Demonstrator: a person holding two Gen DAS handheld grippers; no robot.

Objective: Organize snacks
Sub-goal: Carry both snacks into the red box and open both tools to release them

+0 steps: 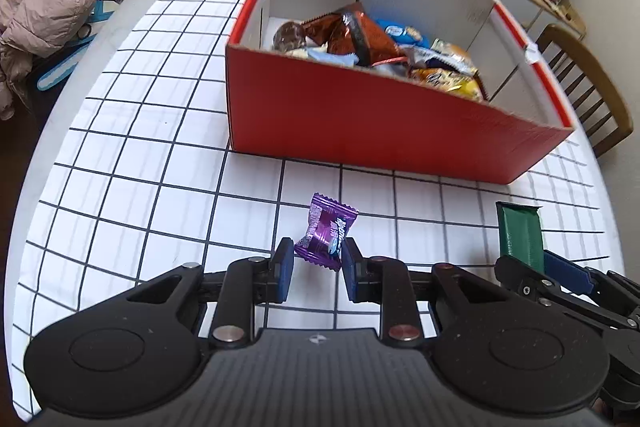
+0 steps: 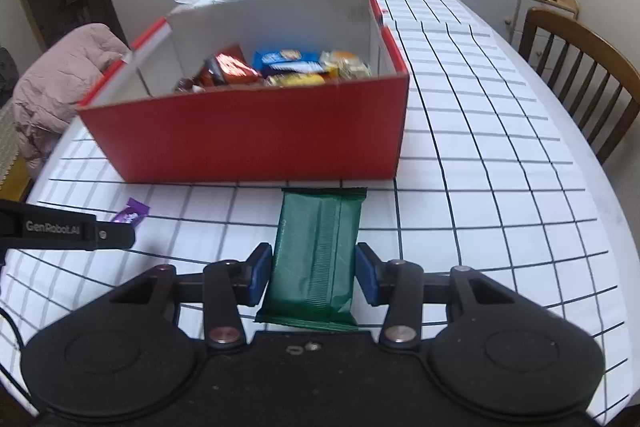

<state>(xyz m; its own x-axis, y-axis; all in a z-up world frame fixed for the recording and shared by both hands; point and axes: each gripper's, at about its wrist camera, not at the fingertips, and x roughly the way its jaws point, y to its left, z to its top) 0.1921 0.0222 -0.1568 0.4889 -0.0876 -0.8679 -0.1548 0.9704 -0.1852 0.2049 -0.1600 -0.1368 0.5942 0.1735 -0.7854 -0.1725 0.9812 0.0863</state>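
Both grippers appear to be picking up the last loose snacks; the left gripper (image 1: 317,269) pinches a purple candy (image 1: 325,231), pads touching its wrapper, near the table's (image 1: 132,163) front edge; the right gripper (image 2: 313,277) straddles a green bar (image 2: 316,259), whether clamped I cannot tell; next, lift each over the near wall of the red box (image 1: 380,131), which already holds mixed wrapped snacks (image 1: 372,43).

Both wrist views face the red box (image 1: 380,131) closely.
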